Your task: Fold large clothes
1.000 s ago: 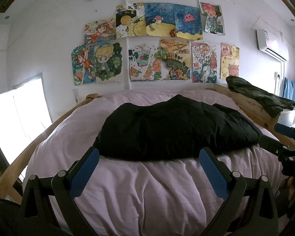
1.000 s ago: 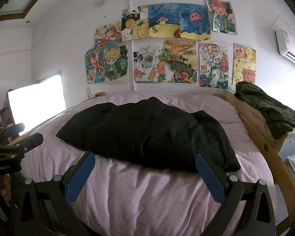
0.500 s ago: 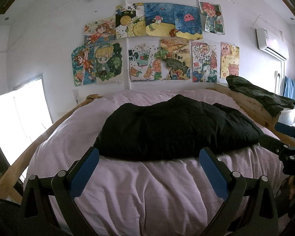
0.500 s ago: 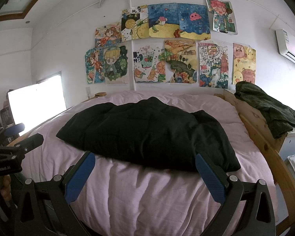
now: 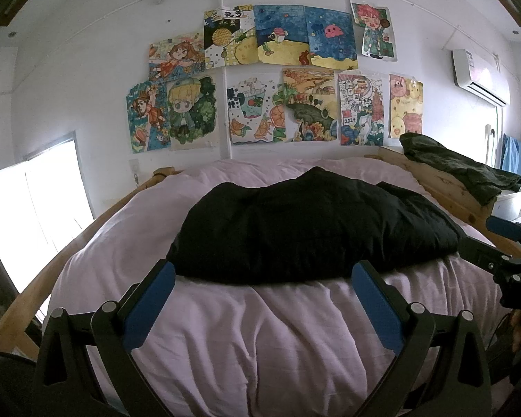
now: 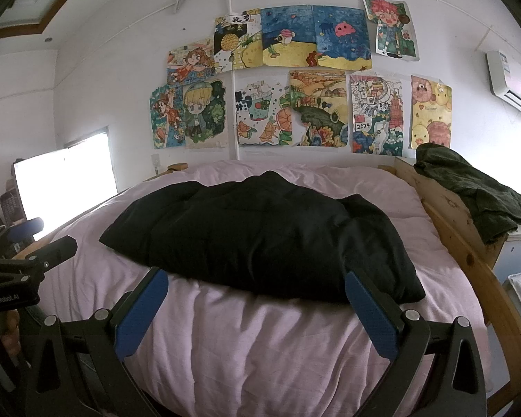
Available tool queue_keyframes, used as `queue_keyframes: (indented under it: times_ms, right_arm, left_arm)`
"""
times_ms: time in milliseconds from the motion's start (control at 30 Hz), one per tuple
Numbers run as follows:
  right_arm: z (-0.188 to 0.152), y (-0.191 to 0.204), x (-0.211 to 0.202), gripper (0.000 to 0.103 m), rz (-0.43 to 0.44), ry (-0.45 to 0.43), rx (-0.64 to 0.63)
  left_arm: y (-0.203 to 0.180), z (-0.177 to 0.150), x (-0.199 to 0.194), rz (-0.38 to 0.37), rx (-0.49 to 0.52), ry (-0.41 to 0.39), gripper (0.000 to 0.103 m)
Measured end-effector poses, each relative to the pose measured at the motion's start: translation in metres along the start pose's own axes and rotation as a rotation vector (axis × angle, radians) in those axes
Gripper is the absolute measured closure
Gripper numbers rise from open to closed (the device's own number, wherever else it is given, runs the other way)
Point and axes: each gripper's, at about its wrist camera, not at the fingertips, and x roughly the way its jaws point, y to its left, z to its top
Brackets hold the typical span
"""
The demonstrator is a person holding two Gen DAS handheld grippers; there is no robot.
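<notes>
A large black padded garment (image 5: 312, 229) lies spread across the middle of a bed with a pale pink cover (image 5: 260, 340); it also shows in the right wrist view (image 6: 267, 232). My left gripper (image 5: 262, 274) is open and empty, held over the bed's near end, just short of the garment's near edge. My right gripper (image 6: 255, 285) is open and empty at the same distance, to the right of the left one. Each gripper shows at the edge of the other's view.
A wooden bed rail (image 6: 469, 253) runs along the right side, with a dark green garment (image 6: 476, 191) draped over it. Another rail (image 5: 52, 267) runs along the left. Drawings cover the wall (image 5: 271, 76) behind the bed. A bright window (image 5: 27, 215) is at the left.
</notes>
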Motion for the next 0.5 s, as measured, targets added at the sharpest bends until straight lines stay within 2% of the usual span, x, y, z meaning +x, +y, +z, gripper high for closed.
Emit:
queue_keyframes:
  times_ms: [500]
  right_arm:
    - [0.0010,0.0007,-0.0002,0.000,0.000,0.000,0.002]
  left_arm:
    - [0.0026,-0.0004,0.0007,-0.003,0.005,0.000,0.003]
